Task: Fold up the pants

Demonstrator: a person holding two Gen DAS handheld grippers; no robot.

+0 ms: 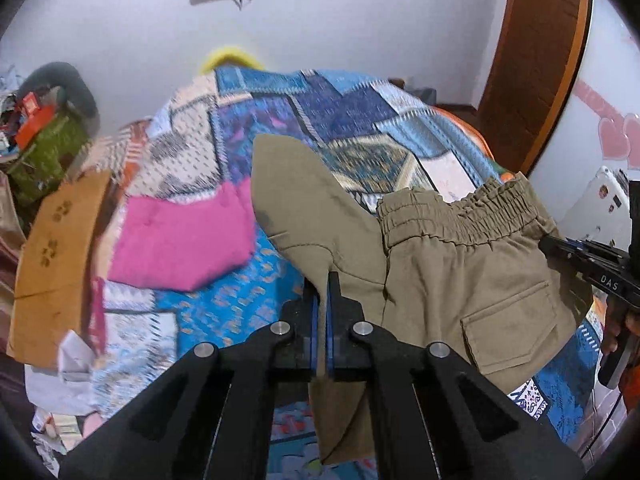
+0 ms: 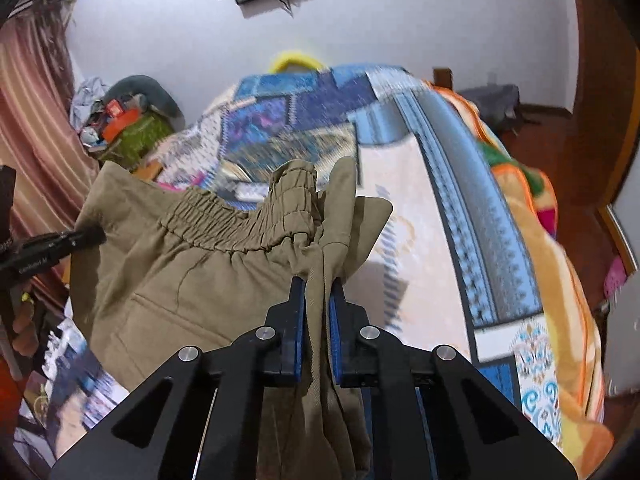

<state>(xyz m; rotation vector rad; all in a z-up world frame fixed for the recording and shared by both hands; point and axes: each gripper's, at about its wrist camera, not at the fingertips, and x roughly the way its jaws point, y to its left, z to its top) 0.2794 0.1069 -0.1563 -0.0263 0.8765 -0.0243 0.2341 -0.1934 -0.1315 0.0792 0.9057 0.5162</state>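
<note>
Both jaws are clamped on the pants (image 1: 448,264), left gripper (image 1: 323,280) and right gripper (image 2: 318,284) holding the waist end up over the bed (image 1: 320,120), apparently the spreading step; next, probably lay them flat there.

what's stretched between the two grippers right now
The khaki pants, with the elastic waistband sagging between the left gripper and right gripper; both wrist views show it.
</note>
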